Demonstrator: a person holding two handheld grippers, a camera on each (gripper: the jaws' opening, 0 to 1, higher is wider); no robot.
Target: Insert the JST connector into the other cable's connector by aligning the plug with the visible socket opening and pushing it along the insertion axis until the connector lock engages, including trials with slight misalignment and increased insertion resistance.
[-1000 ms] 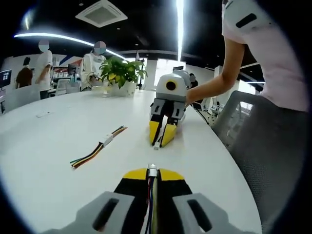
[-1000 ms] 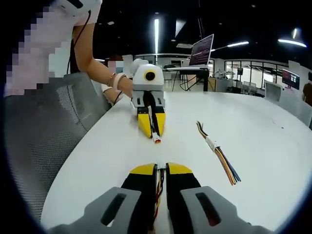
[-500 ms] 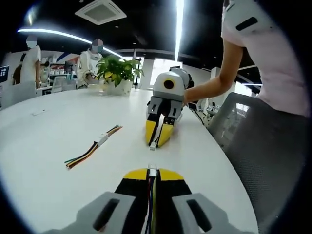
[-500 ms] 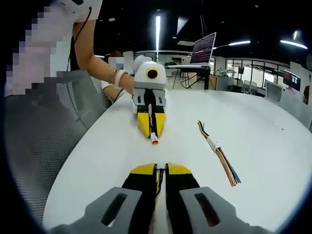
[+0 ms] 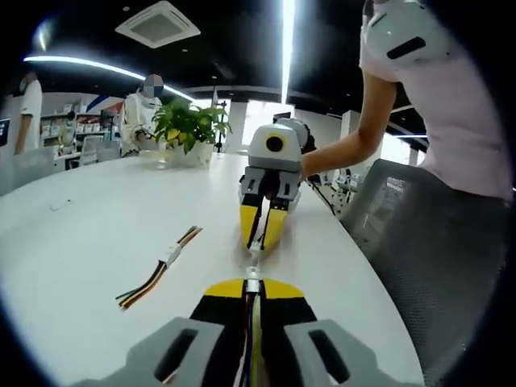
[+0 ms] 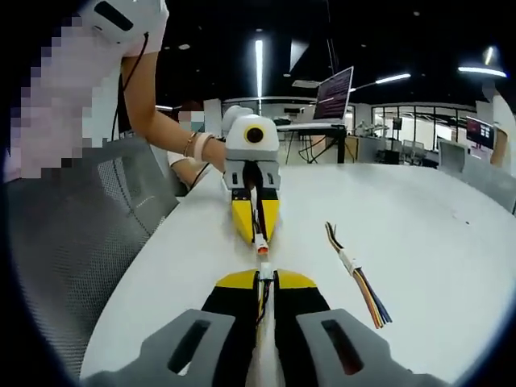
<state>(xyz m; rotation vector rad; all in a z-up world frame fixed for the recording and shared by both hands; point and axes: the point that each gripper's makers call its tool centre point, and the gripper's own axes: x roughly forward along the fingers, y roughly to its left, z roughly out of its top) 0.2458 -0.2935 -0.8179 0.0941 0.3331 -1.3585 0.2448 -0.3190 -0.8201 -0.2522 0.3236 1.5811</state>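
Two cables are held nose to nose above the white table (image 5: 97,210). In the left gripper view, the left hand-held gripper (image 5: 252,292) is seen with its jaws pressed together on a cable whose white connector (image 5: 252,284) sticks out between the tips. Facing it, the right hand-held gripper (image 5: 261,228) is pinching the other cable, and its connector (image 5: 254,256) hangs just beside the white one. In the right gripper view, the same meeting is seen from the other side: the right hand-held gripper (image 6: 266,282) at the bottom, the left hand-held gripper (image 6: 255,219) ahead with an orange-tipped connector (image 6: 261,247) very near. Whether the two connectors already touch cannot be told.

Several things could go wrong from here. If the plug is tilted a little against the socket opening, it may be jammed at the edge, and pins could be bent when more force is given. If the push is not kept along the insertion axis, a connector may be turned or slid back between the jaws. The lock may also be left not engaged if the push is stopped at the first resistance.

A spare cable (image 5: 158,268) is lying on the table, well apart. As for containers, one plant pot (image 5: 184,153) is seen far behind; green leaves rise from it.
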